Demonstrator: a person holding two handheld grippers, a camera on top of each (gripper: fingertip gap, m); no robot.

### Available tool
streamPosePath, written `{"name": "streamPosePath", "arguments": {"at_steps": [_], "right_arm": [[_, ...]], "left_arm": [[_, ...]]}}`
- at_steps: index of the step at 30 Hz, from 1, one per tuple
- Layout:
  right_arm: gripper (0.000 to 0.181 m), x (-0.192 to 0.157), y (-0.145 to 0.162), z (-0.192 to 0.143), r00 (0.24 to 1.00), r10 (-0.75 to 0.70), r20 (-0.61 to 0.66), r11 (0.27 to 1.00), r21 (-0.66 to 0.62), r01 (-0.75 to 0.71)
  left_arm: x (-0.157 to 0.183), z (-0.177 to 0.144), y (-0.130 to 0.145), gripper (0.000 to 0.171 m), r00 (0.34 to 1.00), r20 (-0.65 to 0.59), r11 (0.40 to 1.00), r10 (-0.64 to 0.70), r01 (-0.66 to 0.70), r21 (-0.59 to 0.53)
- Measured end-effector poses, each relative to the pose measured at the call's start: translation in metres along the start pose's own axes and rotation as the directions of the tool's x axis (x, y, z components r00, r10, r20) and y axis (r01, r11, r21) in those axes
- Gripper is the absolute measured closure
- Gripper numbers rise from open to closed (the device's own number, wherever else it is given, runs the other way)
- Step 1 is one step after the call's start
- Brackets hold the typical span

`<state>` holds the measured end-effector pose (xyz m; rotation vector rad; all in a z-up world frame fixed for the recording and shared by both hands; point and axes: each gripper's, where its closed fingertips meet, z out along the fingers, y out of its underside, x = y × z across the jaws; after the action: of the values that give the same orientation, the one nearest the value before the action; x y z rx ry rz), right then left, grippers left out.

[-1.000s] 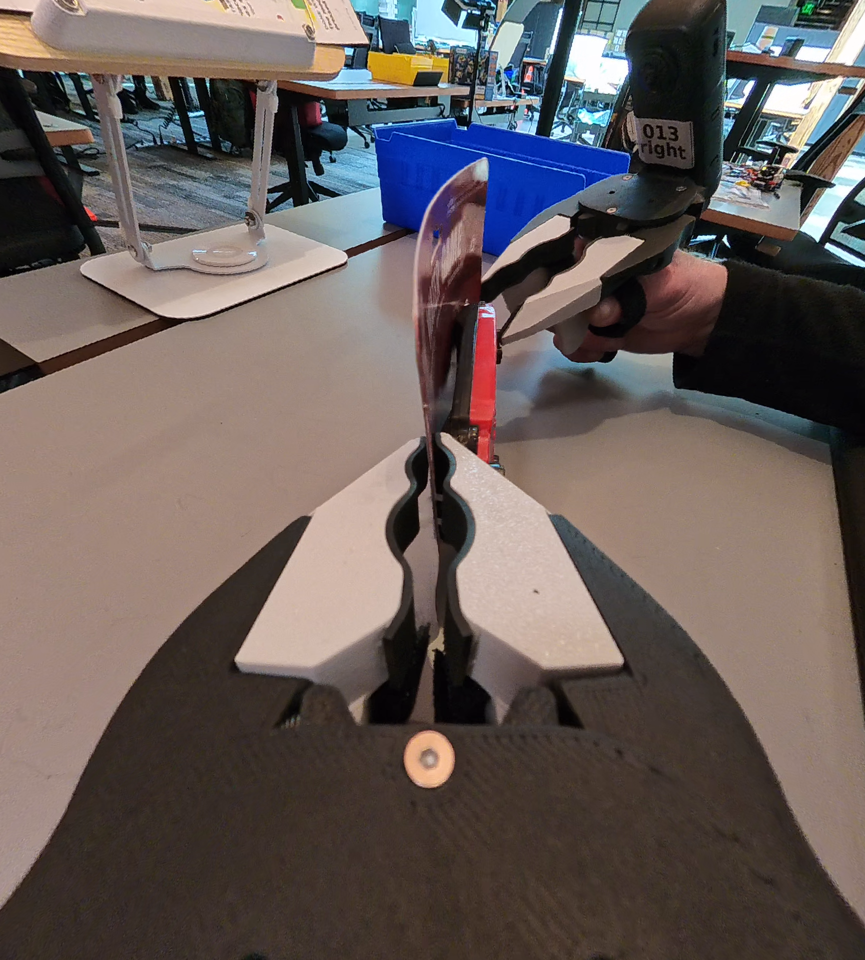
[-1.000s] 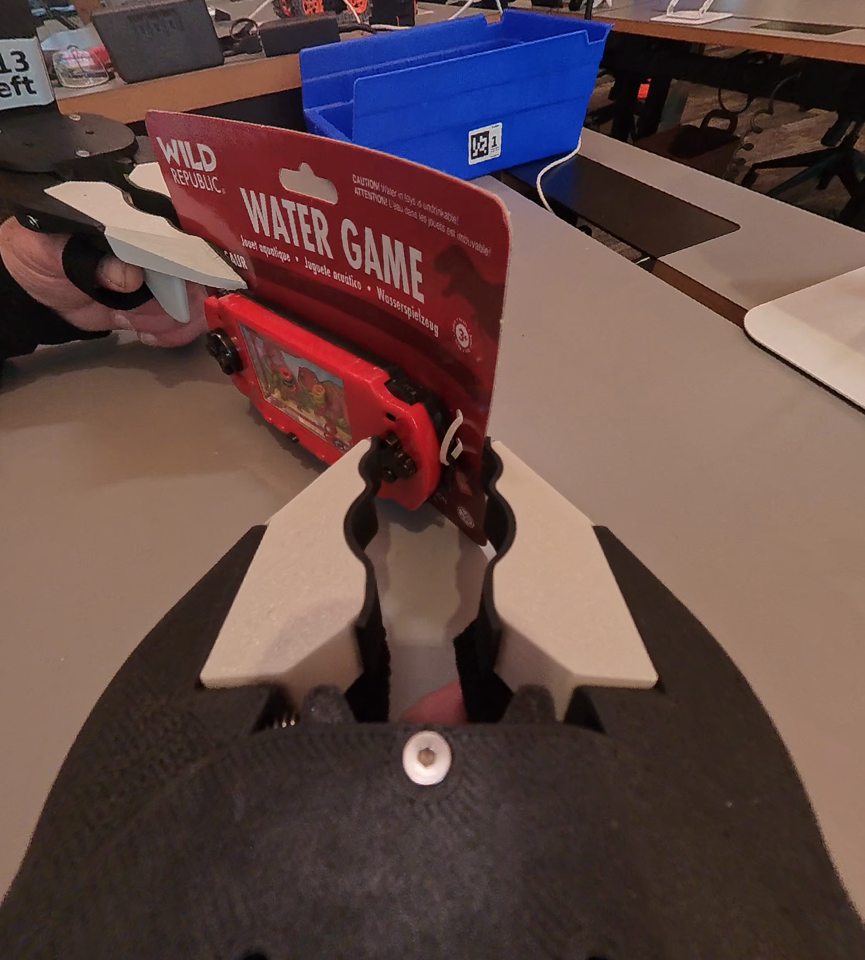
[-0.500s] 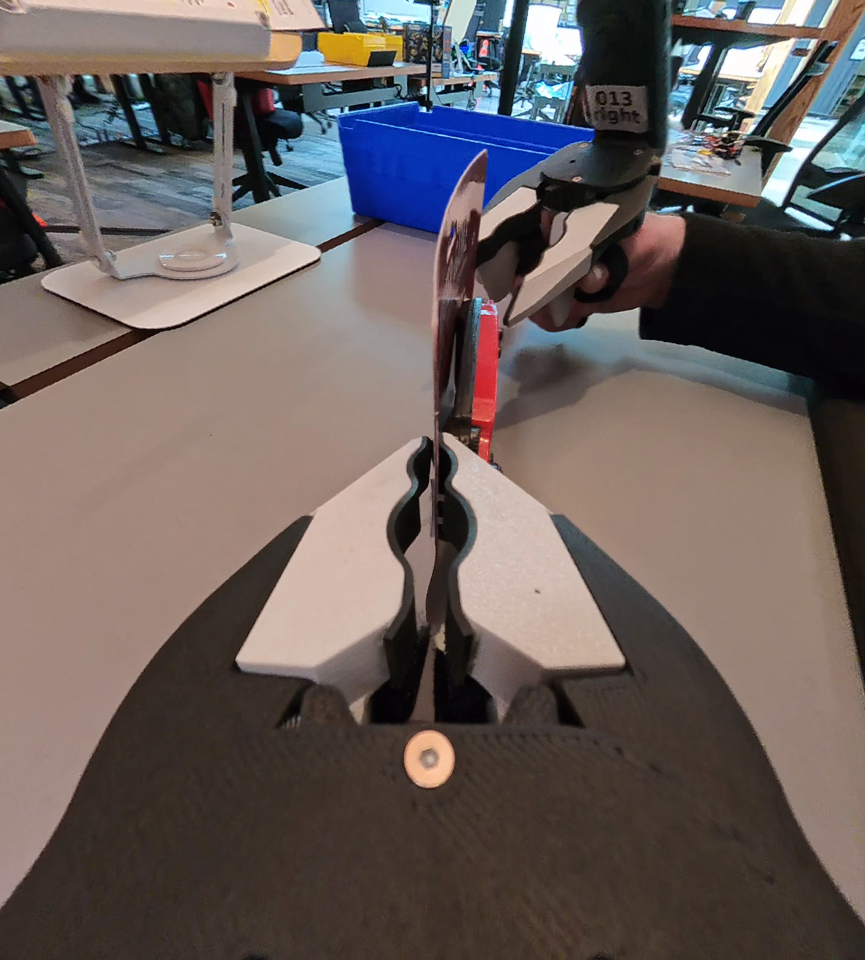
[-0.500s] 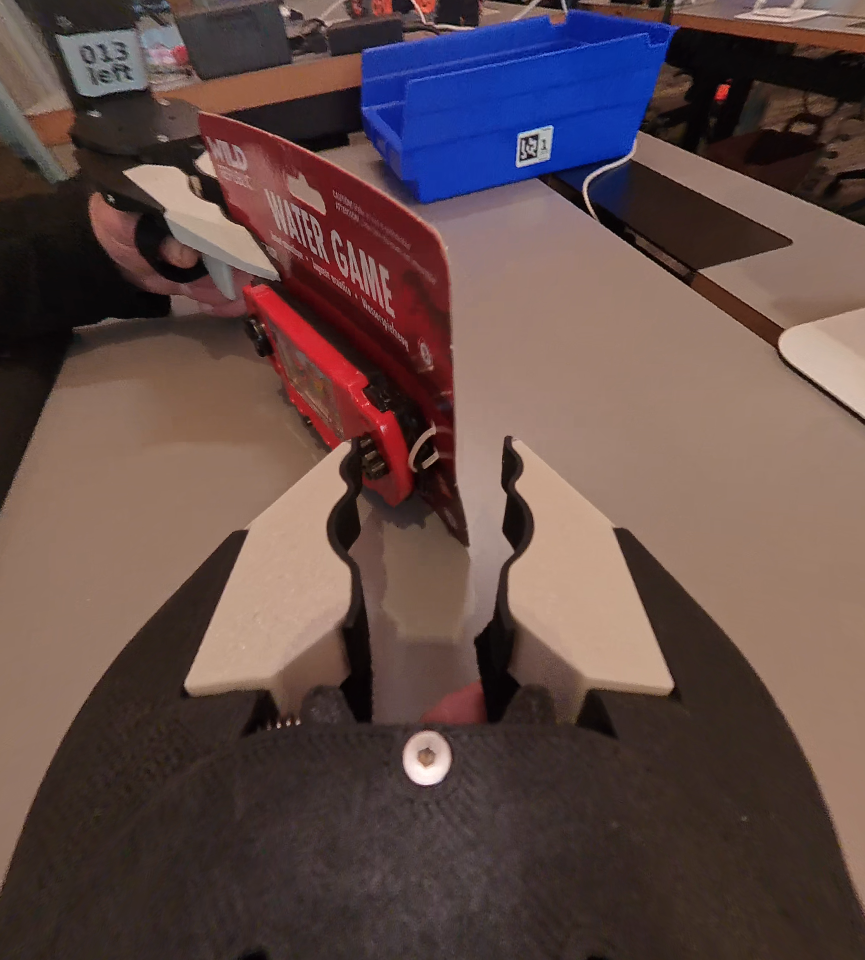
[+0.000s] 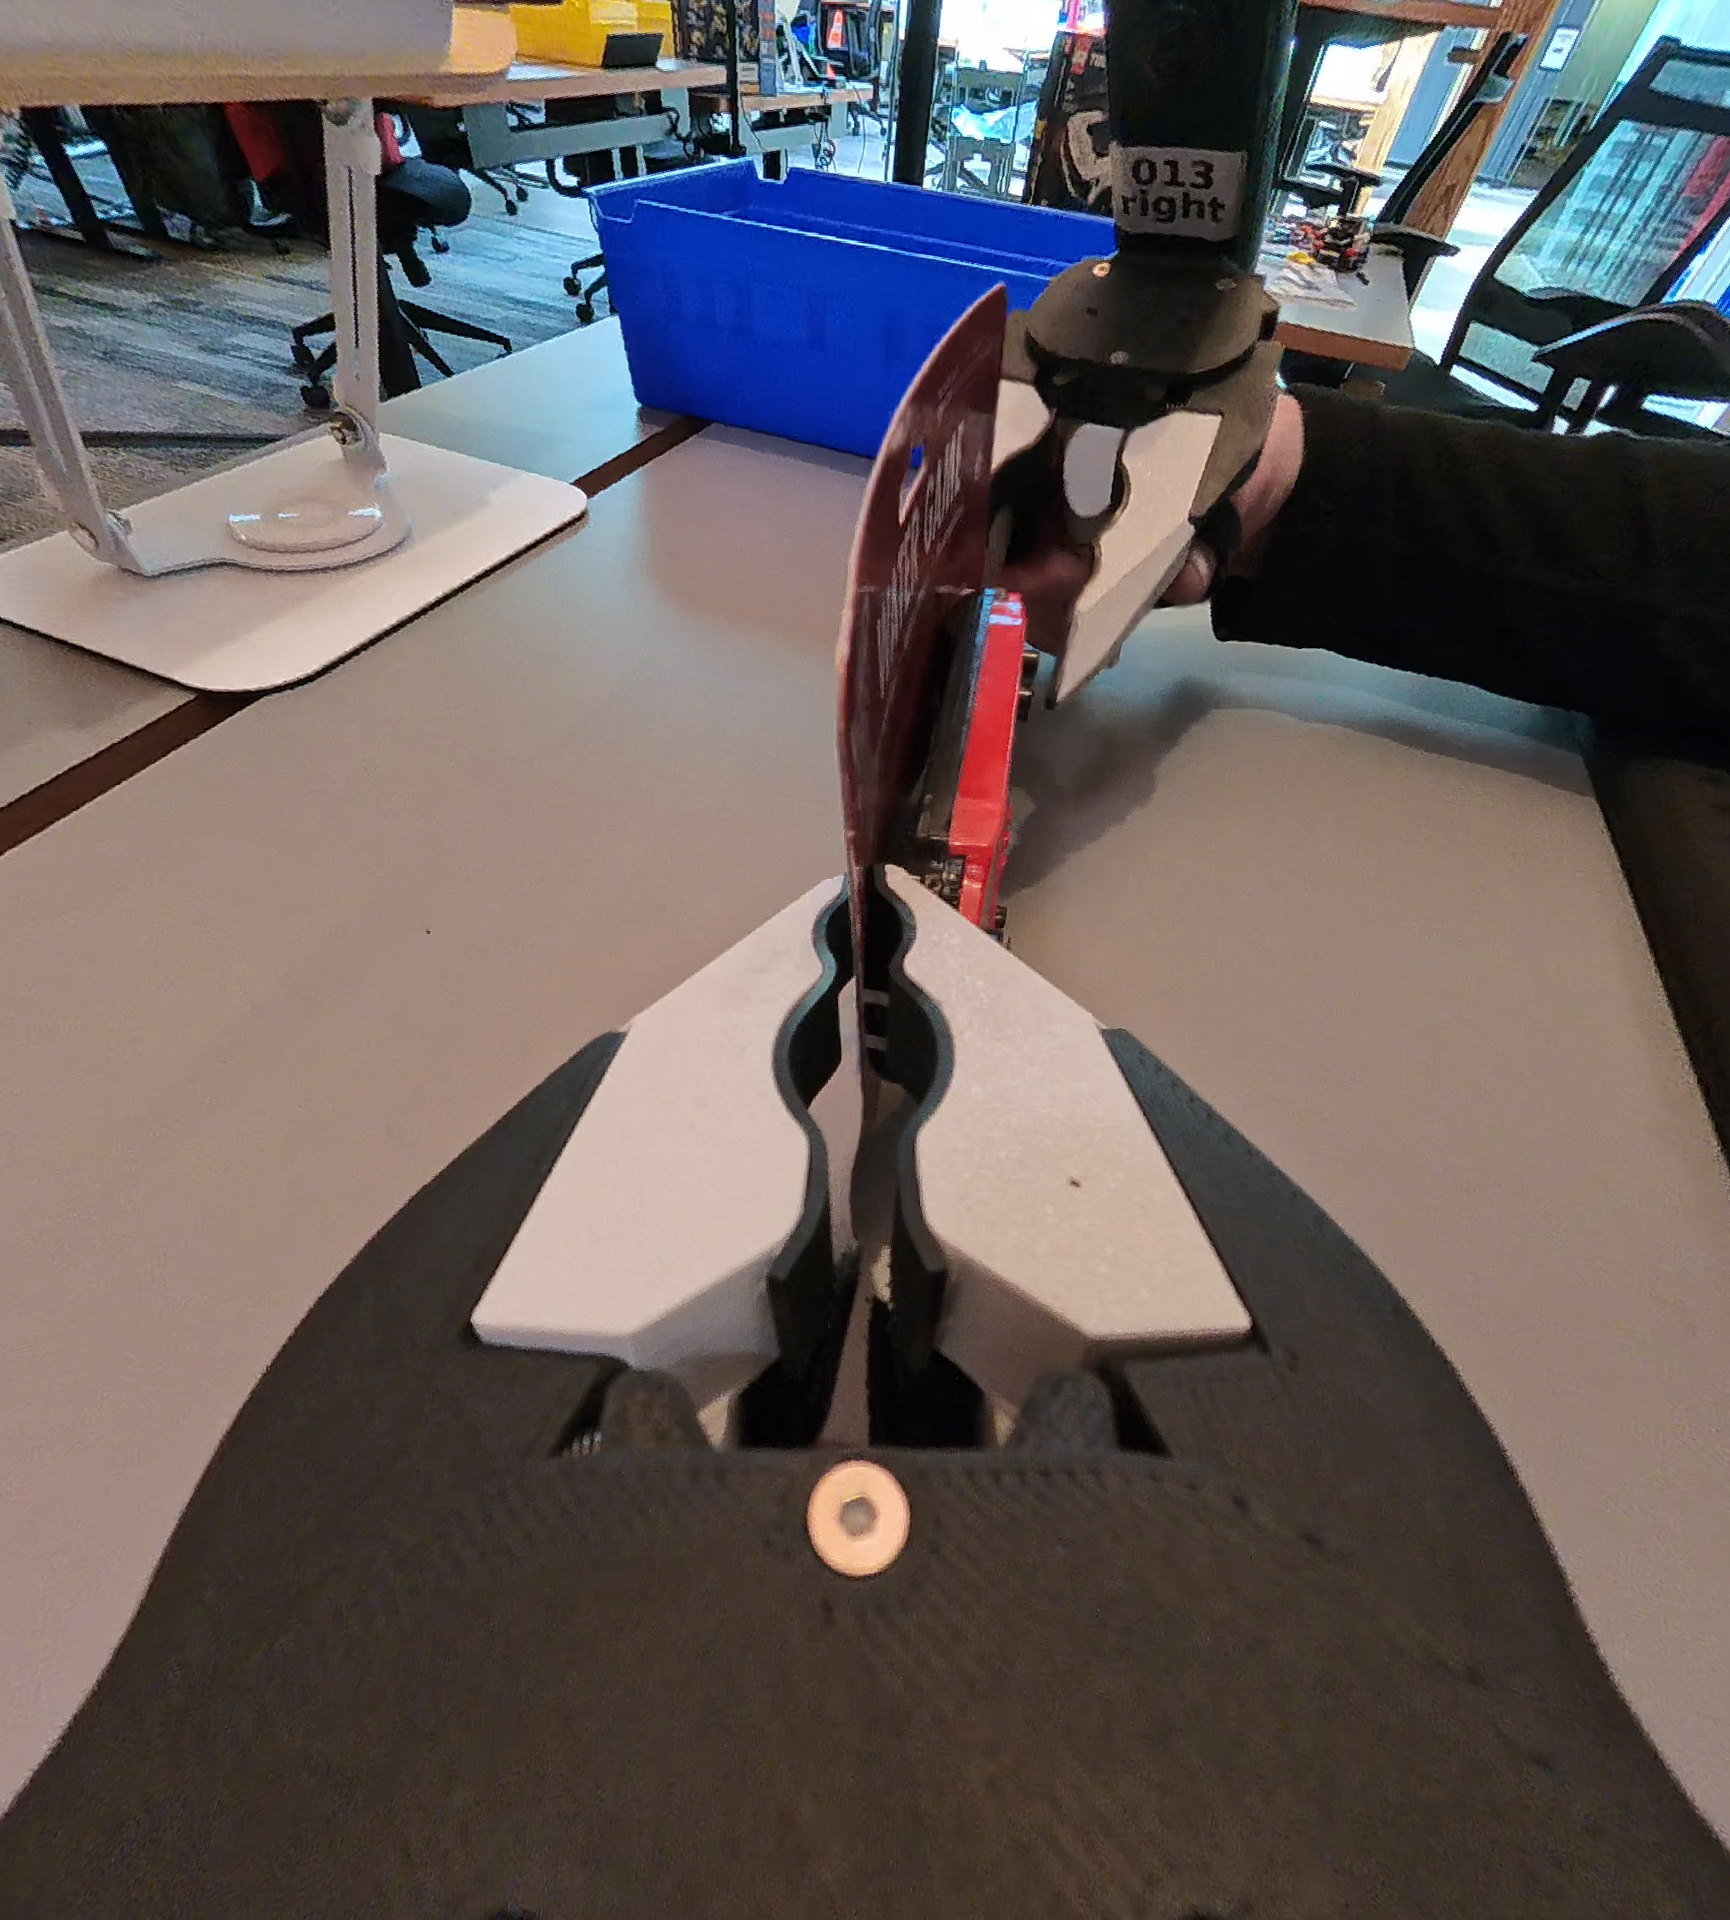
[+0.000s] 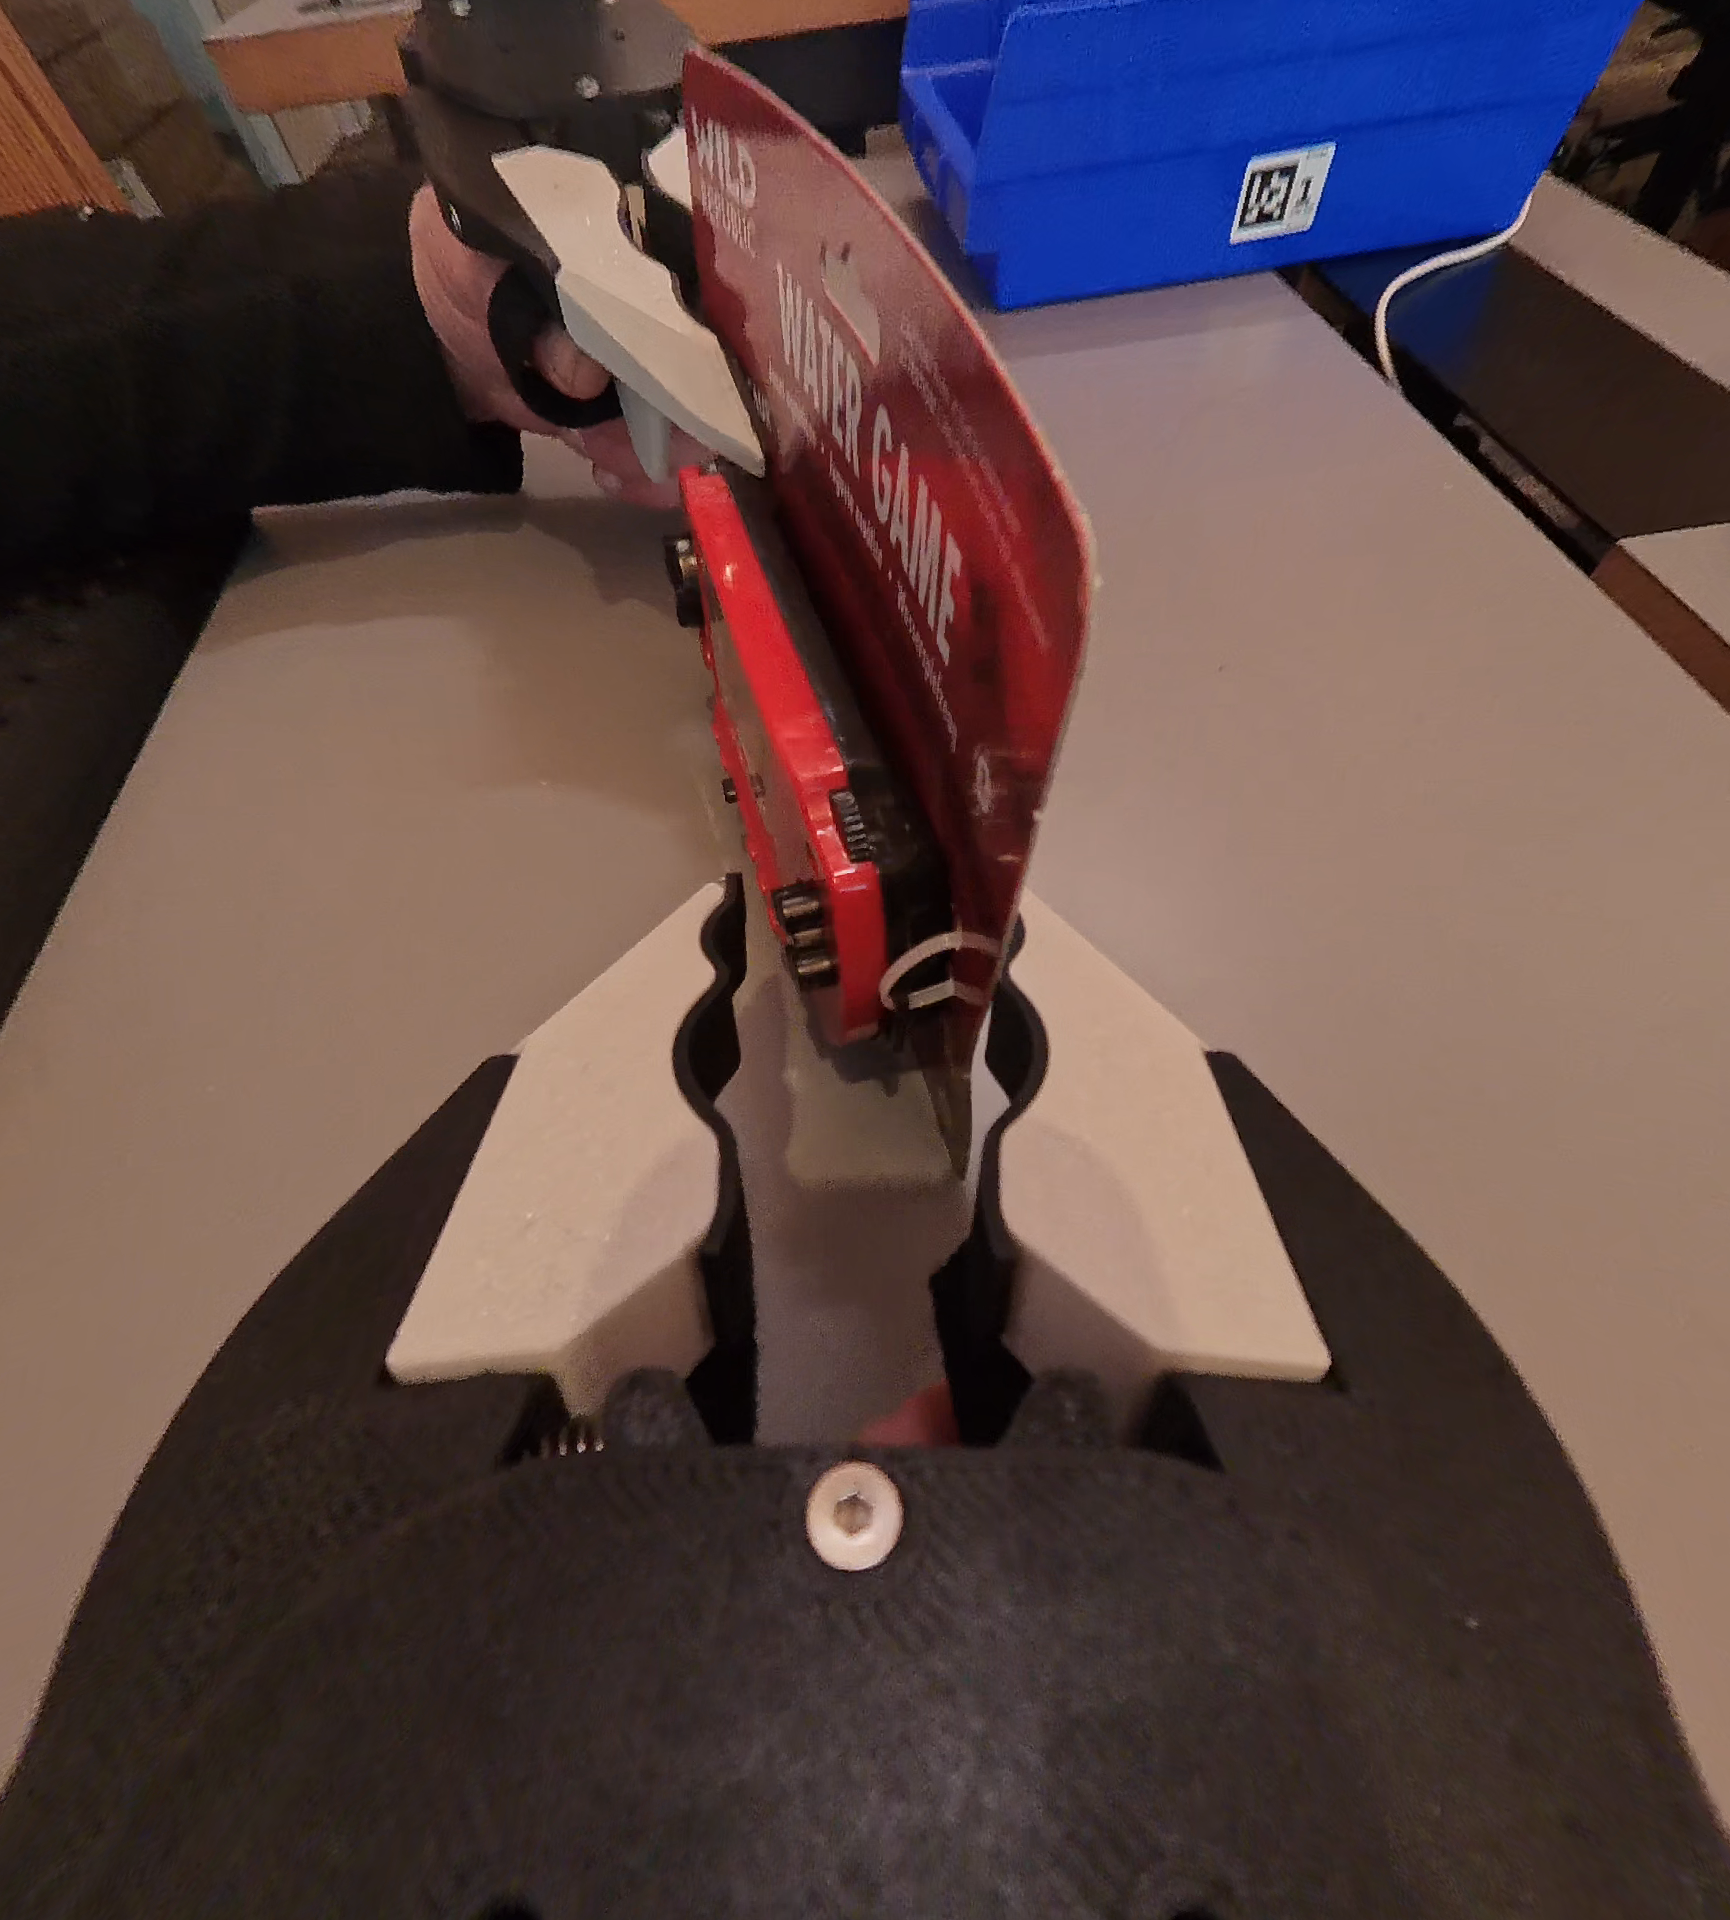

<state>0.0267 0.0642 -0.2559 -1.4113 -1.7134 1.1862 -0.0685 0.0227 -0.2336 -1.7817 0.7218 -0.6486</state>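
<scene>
Left gripper (image 5: 866,904): fingers pressed together on the near edge of the card, which stands upright between them and runs straight ahead; only a thin slit is left between the pads.
Right gripper (image 6: 866,935): fingers spread, one to each side of the card's other end; the right finger (image 6: 1131,1122) lies just beside the card's back, the left finger (image 6: 591,1122) stands apart from the toy's face. Whether either pad touches I cannot tell.
Card (image 5: 918,582): dark red backing card with white print, on edge over the table, tilted a little; seen edge-on from the left gripper, from its printed front in the right wrist view.
Toy (image 6: 788,748): red handheld game with black buttons, tied to the lower front of the card by a white tie; it sits to the right of the card ahead of the left gripper, and just ahead of the right gripper, left of the card.
Hands: a hand (image 5: 1245,488) in a dark sleeve grips each handle, at the far end of the card from either camera.
Table (image 5: 425,883): grey, below both grippers.
Bin (image 5: 809,301): blue, beyond the card, ahead and slightly left of the left gripper; ahead and right of the right gripper, with a square code tag on its wall.
Stand (image 5: 279,561): white flat base with thin arms, far ahead-left of the left gripper.
</scene>
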Motion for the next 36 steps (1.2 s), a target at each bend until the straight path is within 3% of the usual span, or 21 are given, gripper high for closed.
{"name": "streamPosePath", "arguments": {"at_steps": [14, 36], "right_arm": [[0.155, -0.0019, 0.0015, 0.0032, 1.000, -0.005, 0.026, 1.000, -0.005, 0.005], [0.147, -0.0015, 0.0013, 0.0028, 1.000, 0.006, 0.025, 1.000, 0.000, -0.006]], "left_arm": [[-0.0039, 0.0010, -0.0006, 0.171, 1.000, 0.018, 1.000, -0.012, 0.012, 0.013], [-0.0038, 0.0014, -0.0009, 0.171, 0.999, 0.030, 1.000, -0.017, 0.017, 0.014]]}}
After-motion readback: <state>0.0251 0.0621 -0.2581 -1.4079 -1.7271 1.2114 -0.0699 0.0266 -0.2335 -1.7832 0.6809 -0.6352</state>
